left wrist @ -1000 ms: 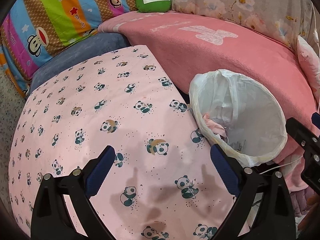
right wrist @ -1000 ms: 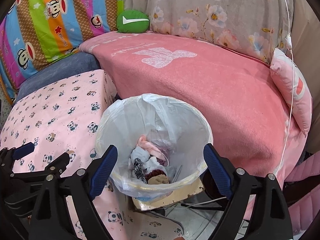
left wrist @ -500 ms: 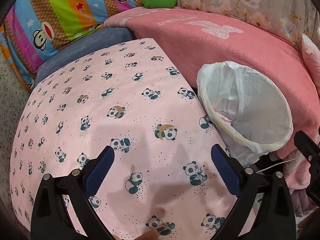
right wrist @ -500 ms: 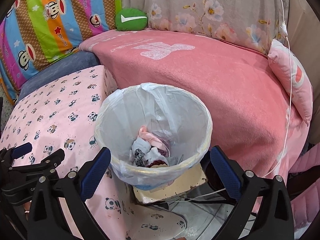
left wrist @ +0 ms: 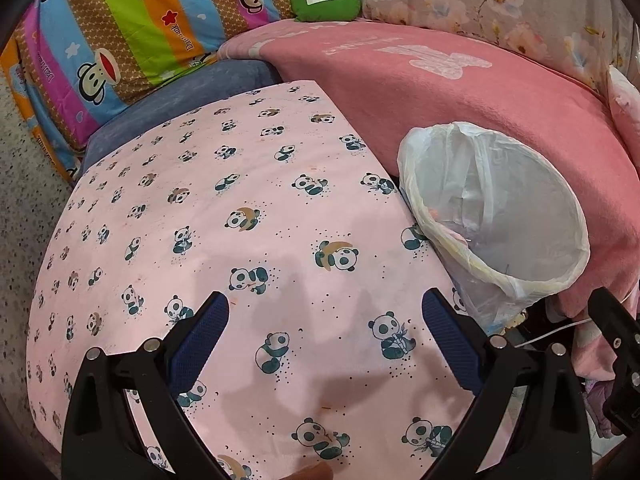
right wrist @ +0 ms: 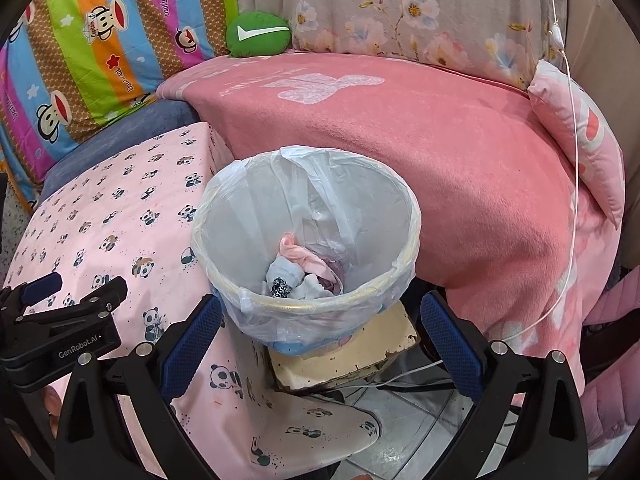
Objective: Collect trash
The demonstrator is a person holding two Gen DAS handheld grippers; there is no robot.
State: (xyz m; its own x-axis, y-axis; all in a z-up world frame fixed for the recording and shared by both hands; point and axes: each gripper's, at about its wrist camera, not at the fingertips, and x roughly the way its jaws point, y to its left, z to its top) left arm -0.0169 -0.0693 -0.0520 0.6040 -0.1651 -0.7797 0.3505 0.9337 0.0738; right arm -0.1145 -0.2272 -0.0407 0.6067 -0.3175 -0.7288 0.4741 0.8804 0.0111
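Observation:
A round bin lined with a white plastic bag [right wrist: 256, 216] stands on a worn cream block [right wrist: 344, 356], between the panda-print table and the pink sofa. Crumpled pink, white and dark trash [right wrist: 304, 272] lies at its bottom. My right gripper [right wrist: 320, 308] is open and empty, its blue pads either side of the bin's near rim, apart from it. My left gripper [left wrist: 325, 308] hovers open and empty over the panda-print cloth [left wrist: 240, 184], with the bin [left wrist: 520, 200] to its right. The left gripper [right wrist: 76, 286] also shows at the left of the right wrist view.
A pink blanket [right wrist: 400, 140] covers the sofa behind the bin. A green cushion [right wrist: 258, 34], striped monkey-print bedding [right wrist: 100, 40] and a pink pillow [right wrist: 584, 140] lie around it. A thin white cable [right wrist: 572, 184] hangs at the right. Grey floor tiles [right wrist: 408, 432] show below the bin.
The right gripper's jaws have spread wider and it has dropped a little nearer the bin. The left gripper has barely shifted over the table.

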